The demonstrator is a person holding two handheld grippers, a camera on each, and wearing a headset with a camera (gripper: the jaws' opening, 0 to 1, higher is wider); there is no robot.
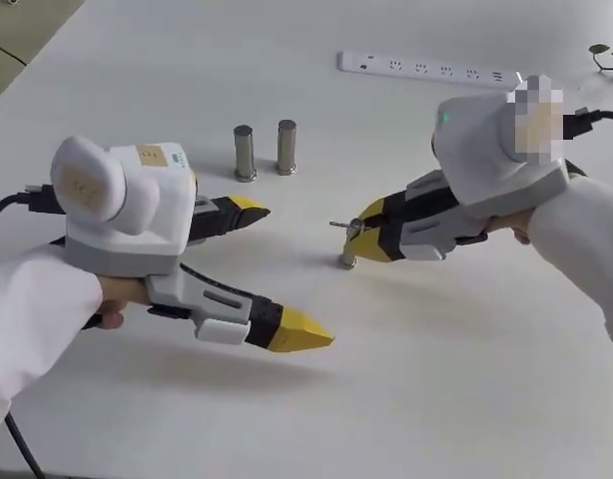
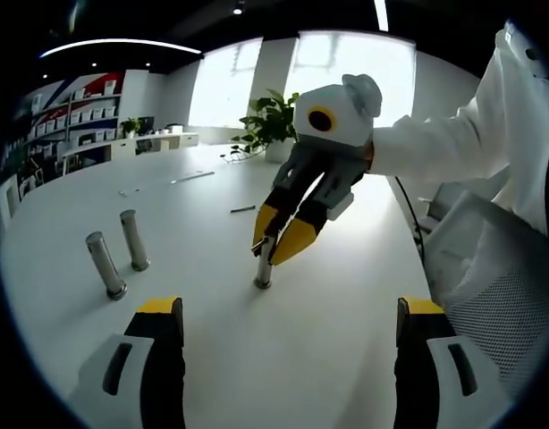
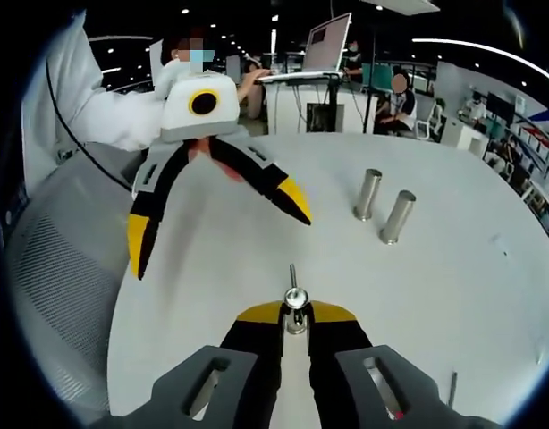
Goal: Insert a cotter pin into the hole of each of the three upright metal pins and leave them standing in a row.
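Two bare upright metal pins (image 1: pixel 245 153) (image 1: pixel 287 147) stand side by side at the back of the white table (image 1: pixel 187 60). A third metal pin (image 1: pixel 347 257) stands apart, nearer and to the right. My right gripper (image 1: pixel 360 226) is shut on a thin cotter pin (image 1: pixel 337 225) at the top of that third pin, and the cotter pin's tip pokes out to the left. In the right gripper view the cotter pin (image 3: pixel 293 279) juts forward from the closed jaws. My left gripper (image 1: pixel 287 271) hangs open to the left of it, holding nothing.
A white power strip (image 1: pixel 431 68) lies along the table's far edge. Thin loose cotter pins (image 2: pixel 243 209) lie further out on the table. The two bare pins (image 2: pixel 105 264) (image 2: pixel 133 239) stand left of the open left gripper (image 2: pixel 288 308).
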